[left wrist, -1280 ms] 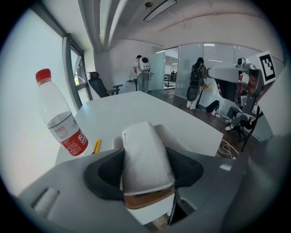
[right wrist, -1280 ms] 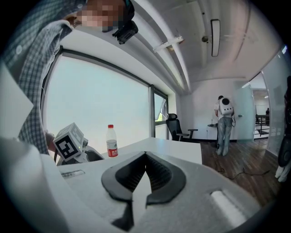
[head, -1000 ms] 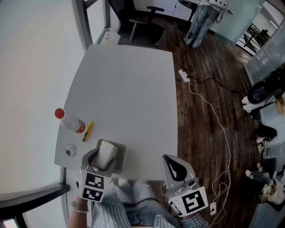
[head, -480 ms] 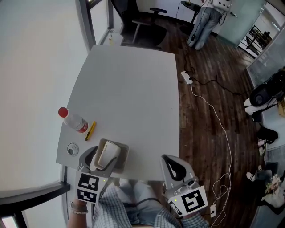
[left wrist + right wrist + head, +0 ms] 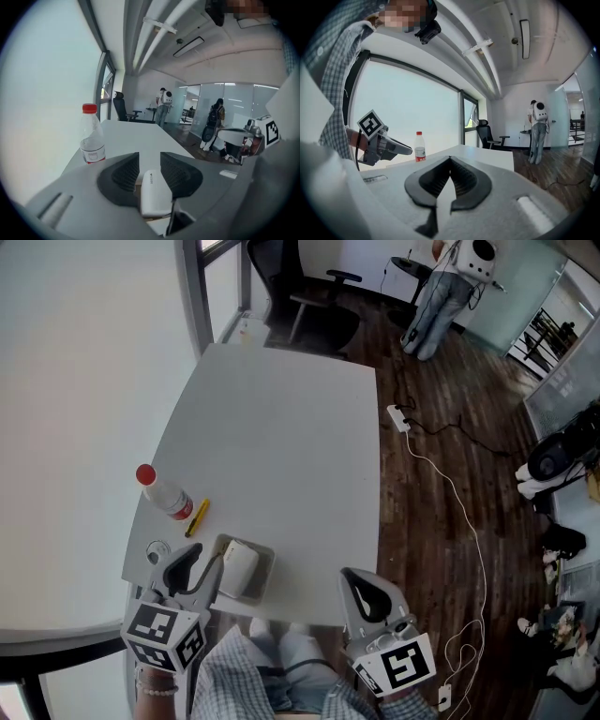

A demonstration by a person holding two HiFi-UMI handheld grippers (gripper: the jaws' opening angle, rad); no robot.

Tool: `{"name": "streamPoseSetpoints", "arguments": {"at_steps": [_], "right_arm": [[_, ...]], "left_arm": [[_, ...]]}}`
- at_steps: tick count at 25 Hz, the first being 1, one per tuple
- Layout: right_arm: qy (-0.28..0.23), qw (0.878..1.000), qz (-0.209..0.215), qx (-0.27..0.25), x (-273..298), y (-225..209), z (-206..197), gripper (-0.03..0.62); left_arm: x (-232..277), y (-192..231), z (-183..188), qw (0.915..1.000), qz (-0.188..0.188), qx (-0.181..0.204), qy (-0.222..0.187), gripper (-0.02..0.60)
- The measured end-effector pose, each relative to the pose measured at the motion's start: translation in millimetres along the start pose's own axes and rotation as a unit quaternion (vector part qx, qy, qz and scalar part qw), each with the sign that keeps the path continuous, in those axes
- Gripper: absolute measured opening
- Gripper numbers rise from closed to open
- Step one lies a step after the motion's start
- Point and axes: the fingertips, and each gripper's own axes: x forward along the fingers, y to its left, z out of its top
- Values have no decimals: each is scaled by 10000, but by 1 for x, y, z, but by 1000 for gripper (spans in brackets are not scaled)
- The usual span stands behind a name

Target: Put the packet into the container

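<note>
The white table [image 5: 281, 446] filled most of what I saw from above, with dark wood floor [image 5: 441, 521] to its right and a black chair [image 5: 314, 306] at its far end. A person [image 5: 441, 296] stood well beyond that, and a white cable [image 5: 450, 484] ran across the floor from a power strip.

My right gripper [image 5: 356, 579] hung off the table's near edge, over my lap. Its jaws were closed tip to tip with nothing in them.

My left gripper [image 5: 197, 568] sat at the near left corner, just beside the container [image 5: 265, 559] and tilted down toward it. Its jaws had just been closing and stood partly apart. In the left gripper view the packet showed in the gap between them, but the pads did not press on it, so this gripper held nothing.

The container stood close to the table's near edge. The bottle [image 5: 164, 495], red-capped and nearly empty, lay on the table's left side, a little beyond the container.

The packet [image 5: 239, 568], white and flat, was inside the container, leaning toward its left wall.

A yellow pen [image 5: 197, 517] lay just right of the bottle, between it and the container. A small round thing [image 5: 155, 547] sat near the left edge, beside my left gripper; I could not tell what it was.
</note>
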Motion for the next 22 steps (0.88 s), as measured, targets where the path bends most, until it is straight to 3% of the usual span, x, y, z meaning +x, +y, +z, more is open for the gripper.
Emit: {"name": "streamPoseSetpoints", "arguments": {"at_steps": [4, 8, 16, 22], "right_arm": [[-94, 9999, 6, -55, -1, -2, 8, 0], [-228, 9997, 20, -115, -1, -4, 19, 0], [-447, 9986, 34, -278, 1, -14, 39, 0], [-640, 9973, 7, -349, 4, -23, 56, 0]], "left_arm": [[-12, 2, 19, 9991, -5, -317, -292, 71], [-24, 0, 46, 9978, 91, -372, -535, 3], [-41, -10, 89, 9947, 101, -67, -1018, 3], [-50, -22, 108, 9879, -198, -277, -1510, 3]]}}
